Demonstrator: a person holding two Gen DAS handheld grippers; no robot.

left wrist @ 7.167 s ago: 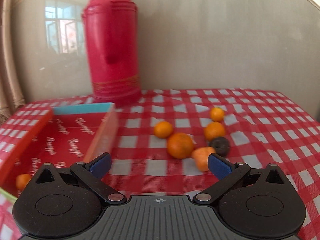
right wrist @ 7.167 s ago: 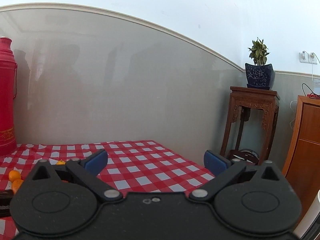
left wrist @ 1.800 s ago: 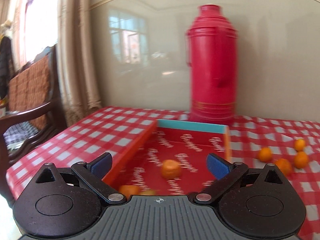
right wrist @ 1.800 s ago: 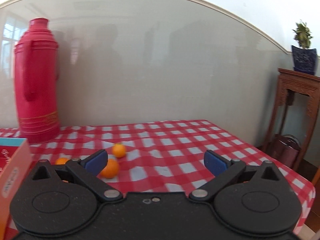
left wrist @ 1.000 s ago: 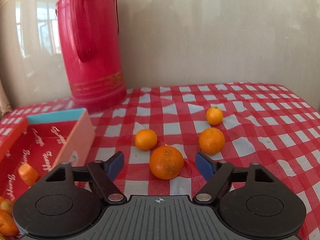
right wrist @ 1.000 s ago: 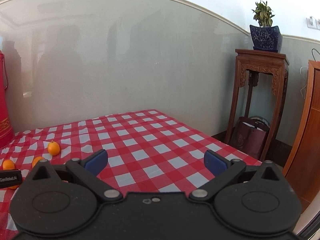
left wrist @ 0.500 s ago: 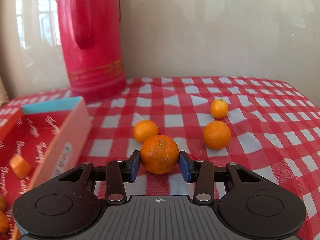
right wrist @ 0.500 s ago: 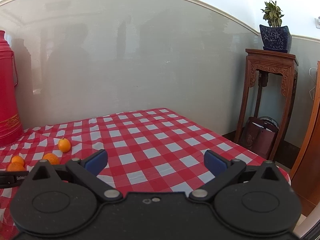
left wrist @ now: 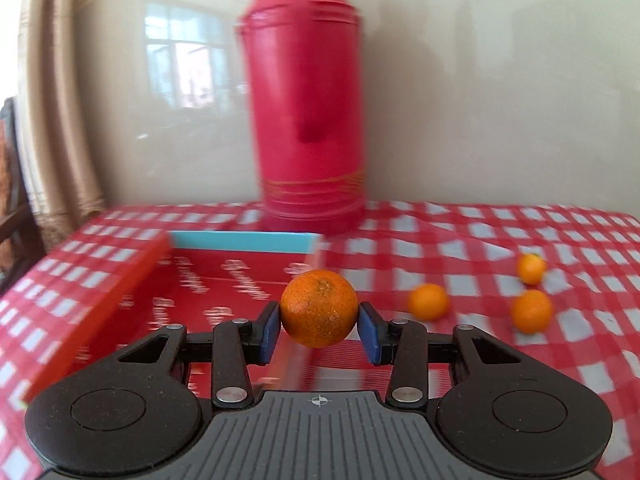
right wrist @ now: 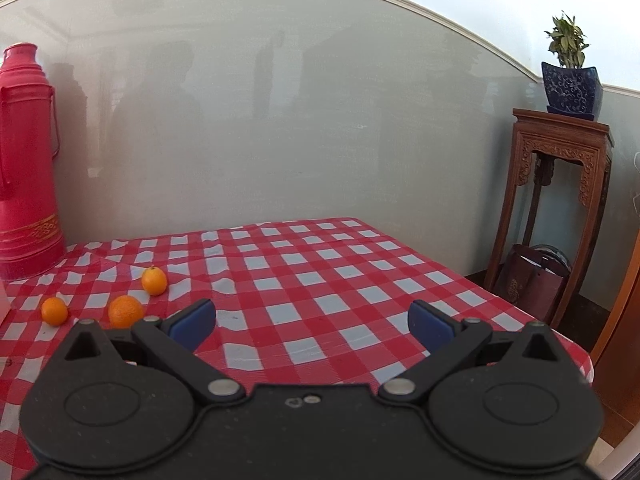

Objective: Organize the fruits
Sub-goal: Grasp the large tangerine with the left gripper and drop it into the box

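My left gripper is shut on a large orange and holds it in the air over the right edge of the red box with a blue far wall. Three small oranges lie on the checked cloth to the right: one, one and one. They also show in the right wrist view as one, one and one. My right gripper is open and empty above the cloth, right of these oranges.
A tall red thermos stands at the wall behind the box, also in the right wrist view. The red-and-white checked table ends at its right edge near a wooden stand with a potted plant.
My left gripper closed on the large orange, lifted it off the cloth and swung left toward the box. My right gripper stayed open and turned slightly left.
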